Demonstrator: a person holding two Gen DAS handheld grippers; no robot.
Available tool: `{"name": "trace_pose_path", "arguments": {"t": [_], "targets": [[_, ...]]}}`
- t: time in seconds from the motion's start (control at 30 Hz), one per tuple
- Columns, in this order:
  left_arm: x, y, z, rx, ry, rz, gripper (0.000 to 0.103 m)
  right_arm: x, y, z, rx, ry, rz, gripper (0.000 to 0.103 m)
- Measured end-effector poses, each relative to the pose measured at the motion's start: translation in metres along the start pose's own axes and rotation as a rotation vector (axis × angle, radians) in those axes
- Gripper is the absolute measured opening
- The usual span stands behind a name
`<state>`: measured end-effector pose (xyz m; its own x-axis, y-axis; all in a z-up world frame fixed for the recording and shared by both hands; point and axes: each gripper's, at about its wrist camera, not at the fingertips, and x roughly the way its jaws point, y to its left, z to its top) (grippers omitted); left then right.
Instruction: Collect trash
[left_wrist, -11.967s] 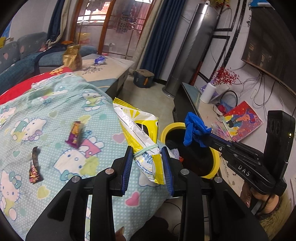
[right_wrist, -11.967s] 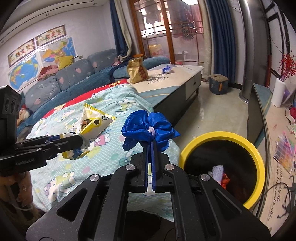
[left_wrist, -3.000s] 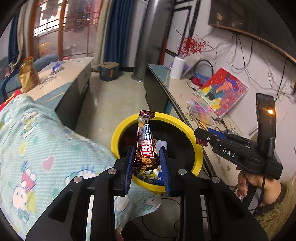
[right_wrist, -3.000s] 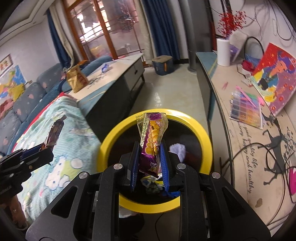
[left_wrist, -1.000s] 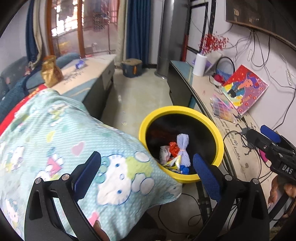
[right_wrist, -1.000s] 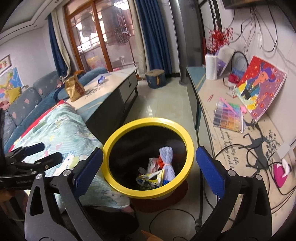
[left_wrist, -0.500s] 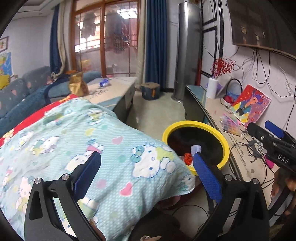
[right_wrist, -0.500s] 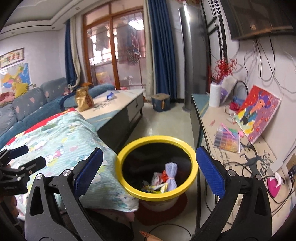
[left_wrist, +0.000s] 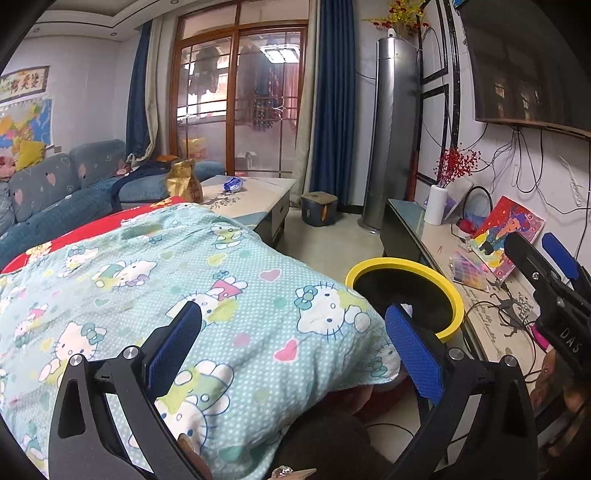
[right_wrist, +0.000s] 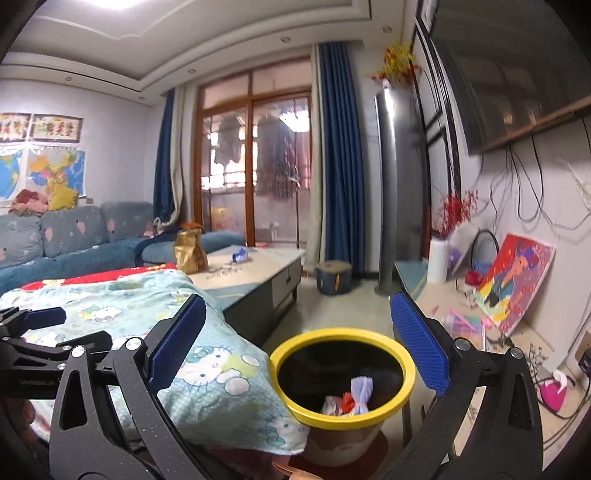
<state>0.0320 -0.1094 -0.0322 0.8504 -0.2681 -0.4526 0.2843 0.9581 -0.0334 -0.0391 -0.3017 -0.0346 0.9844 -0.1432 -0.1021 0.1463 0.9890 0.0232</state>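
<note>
The yellow-rimmed bin (left_wrist: 402, 263) stands on the floor between the bed edge and the TV bench. In the right wrist view the yellow-rimmed bin (right_wrist: 369, 416) holds crumpled wrappers and a pale tied bundle (right_wrist: 359, 394). My left gripper (left_wrist: 293, 350) hovers open over the Hello Kitty blanket (left_wrist: 155, 266), nothing between its blue pads (left_wrist: 413, 352). My right gripper (right_wrist: 297, 345) is open above and before the bin, empty. Each gripper shows in the other's view: the right gripper (left_wrist: 532, 243) at far right, the left gripper (right_wrist: 70, 328) at far left. No loose trash shows on the blanket.
A coffee table (left_wrist: 255, 192) beyond the bed carries a gold bag (left_wrist: 183, 181) and a blue wrapper (left_wrist: 232, 183). The TV bench (left_wrist: 417, 221) at right holds a painting (left_wrist: 506, 232), a white vase and trailing cables. A blue sofa (left_wrist: 55, 195) lines the left wall.
Both grippers let their snack wrappers go into the bin and now stand wide open. Over the last second both have drawn back and tilted up, so the bin looks smaller and lower.
</note>
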Motion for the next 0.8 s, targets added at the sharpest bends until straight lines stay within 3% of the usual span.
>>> {"name": "trace_pose_path", "arguments": {"t": [0.13,0.8], "targets": [[-0.001,0.007,-0.002,-0.012,-0.007,0.01,0.097,-0.002,0.012,-0.002,-0.047,-0.018,0.012,0.093],[0.0,0.015,-0.001,-0.041,-0.006,0.005,0.097,-0.001,0.013,-0.004,-0.04,0.023,0.026,0.092]]}}
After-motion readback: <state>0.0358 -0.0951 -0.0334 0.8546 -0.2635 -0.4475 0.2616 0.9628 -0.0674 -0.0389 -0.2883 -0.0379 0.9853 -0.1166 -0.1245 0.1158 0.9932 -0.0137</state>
